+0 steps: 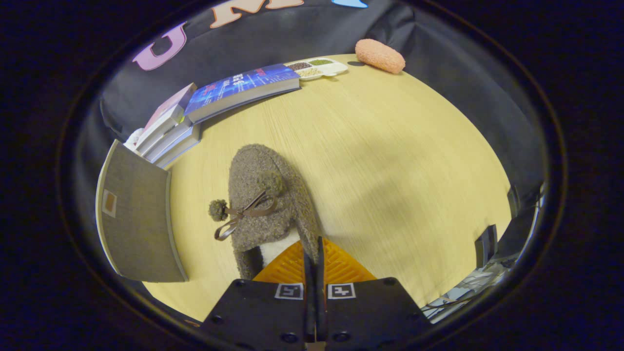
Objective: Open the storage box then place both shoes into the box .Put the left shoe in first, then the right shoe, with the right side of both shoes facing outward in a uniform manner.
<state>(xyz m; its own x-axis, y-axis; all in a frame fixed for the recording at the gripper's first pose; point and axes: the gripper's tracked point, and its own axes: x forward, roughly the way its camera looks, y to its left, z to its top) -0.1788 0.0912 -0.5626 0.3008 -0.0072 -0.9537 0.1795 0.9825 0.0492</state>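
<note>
Gripper point(314, 248) fingers nearly closed, pinching the heel rim of the fuzzy brown shoe point(265, 195), toe pointing away over the tabletop point(390, 161). Left: grey storage box point(139, 219), lid still on. Beyond: book stack point(168, 131), big blue book point(241, 87), its title unreadable.

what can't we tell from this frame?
All in the gripper view:
- Slipper: heel and opening are hidden behind the gripper; its jaws stand nearly together at the collar, and actual pinching can't be confirmed.
- Storage box: one grey panel shows, the interior faces away.
- Divided dish: contents too small to name.
- Book stack: its far end is hidden behind the box.
</note>
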